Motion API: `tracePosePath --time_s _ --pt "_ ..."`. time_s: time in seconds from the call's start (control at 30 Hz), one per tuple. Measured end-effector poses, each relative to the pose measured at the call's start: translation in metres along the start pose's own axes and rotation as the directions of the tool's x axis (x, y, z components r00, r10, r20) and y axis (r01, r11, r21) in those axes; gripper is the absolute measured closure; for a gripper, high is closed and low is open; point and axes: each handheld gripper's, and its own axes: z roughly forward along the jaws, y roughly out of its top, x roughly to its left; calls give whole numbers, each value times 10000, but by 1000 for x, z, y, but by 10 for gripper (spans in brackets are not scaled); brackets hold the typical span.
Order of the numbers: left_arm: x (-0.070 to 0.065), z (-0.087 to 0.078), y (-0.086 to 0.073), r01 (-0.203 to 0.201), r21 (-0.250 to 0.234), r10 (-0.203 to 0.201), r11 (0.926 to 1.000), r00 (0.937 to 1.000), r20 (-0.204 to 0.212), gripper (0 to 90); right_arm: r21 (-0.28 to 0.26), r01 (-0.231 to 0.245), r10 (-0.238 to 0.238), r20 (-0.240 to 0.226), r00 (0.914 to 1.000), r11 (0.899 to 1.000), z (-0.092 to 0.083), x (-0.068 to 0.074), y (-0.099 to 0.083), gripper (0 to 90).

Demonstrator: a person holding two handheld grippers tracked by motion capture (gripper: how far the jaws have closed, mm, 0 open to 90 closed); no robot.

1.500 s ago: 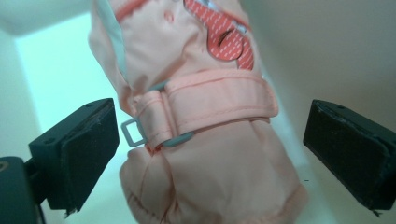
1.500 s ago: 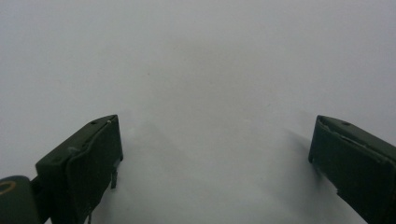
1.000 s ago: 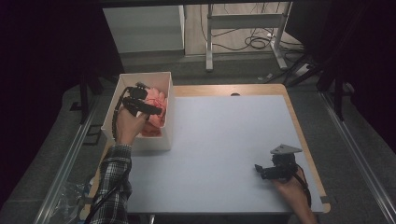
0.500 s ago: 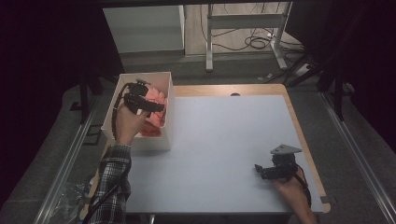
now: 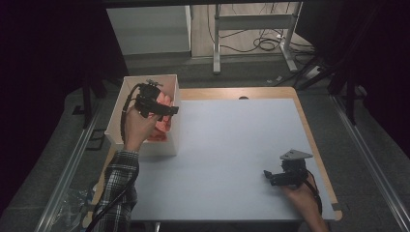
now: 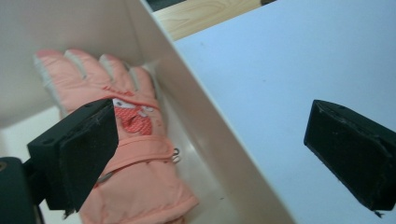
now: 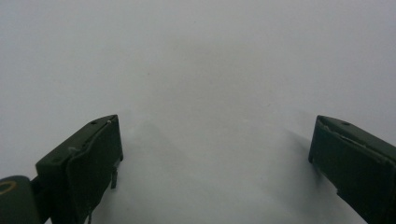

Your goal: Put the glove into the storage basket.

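the pink glove [image 6: 135, 154] lies flat on the floor of the white box [image 5: 171, 140], which sits at the left edge of the table [image 5: 232, 145]. in my left gripper view its long axis runs from the cuff at the bottom of the frame up to the fingertips at the upper left, so the fingers point toward the box's far corner, and it lies close along the box's inner wall. a small red patch sits on its back, and a strap crosses the wrist.

my left gripper [image 5: 164, 110] hangs over the box with its jaws spread wide, gripping nothing. one pad [image 6: 88, 154] is above the glove and the other is out over the table, so the box wall runs between them. i cannot tell whether the pad touches the glove.

my right gripper [image 5: 270, 176] is well apart, low over the bare table near its right front corner, jaws wide apart and empty.
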Motion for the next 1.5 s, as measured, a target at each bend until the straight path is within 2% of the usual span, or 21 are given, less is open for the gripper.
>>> tracePosePath --time_s 0.2,0.33,0.63,0.83,1.0,1.03,1.07,1.13,1.17,1.2,1.23,1.27,1.37,1.4,1.5 --pt "-20 -4 2 -500 -250 511 9984 9978 427 31 2 -3 3 -1 10000 10000 0 0 0 31" --pt "-35 -5 1 -861 -370 886 9956 9934 725 30 -1 -1 1 -4 10000 10000 0 0 0 31" --pt "-69 -1 -7 -1549 -620 1620 9860 9777 1340 30 -5 -2 2 -7 10000 10000 0 0 0 31" --pt "-95 2 -15 -2071 -830 2187 9748 9602 1736 29 -6 6 -6 -2 10000 10000 0 0 0 31" --pt "-113 7 -26 -2385 -982 2547 9662 9426 2160 29 13 19 -19 -2 10000 10000 0 0 0 31" --pt "-113 7 -26 -2385 -982 2547 9662 9426 2160 29 13 19 -19 -2 10000 10000 0 0 0 31" --pt "-121 11 -33 -2553 -982 2717 9619 9331 2354 29 14 16 -16 -2 10000 10000 0 0 0 31" --pt "-127 15 -40 -2663 -1005 2833 9586 9273 2447 28 13 19 -19 -3 10000 10000 0 0 0 32" --pt "-127 15 -40 -2663 -1005 2833 9586 9273 2447 28 13 19 -19 -3 10000 10000 0 0 0 32" --pt "-132 19 -48 -2742 -1029 2918 9561 9227 2519 28 17 6 -6 -7 10000 10000 0 0 0 32" --pt "-134 21 -52 -2771 -1012 2942 9555 9198 2598 28 4 29 -29 -5 10000 10000 0 0 0 31" --pt "-134 21 -52 -2771 -1012 2942 9555 9198 2598 27 4 29 -29 -5 10000 10000 0 0 0 31" --pt "-141 31 -68 -2828 -1027 3007 9537 9086 2899 27 22 37 -37 -14 10000 10000 0 0 0 32" --pt "-141 31 -68 -2828 -1027 3007 9537 9086 2899 26 22 37 -37 -14 10000 10000 0 0 0 32" --pt "-145 43 -87 -2844 -980 3008 9537 9009 3130 25 -4 43 -43 1 10000 10000 0 0 0 32"
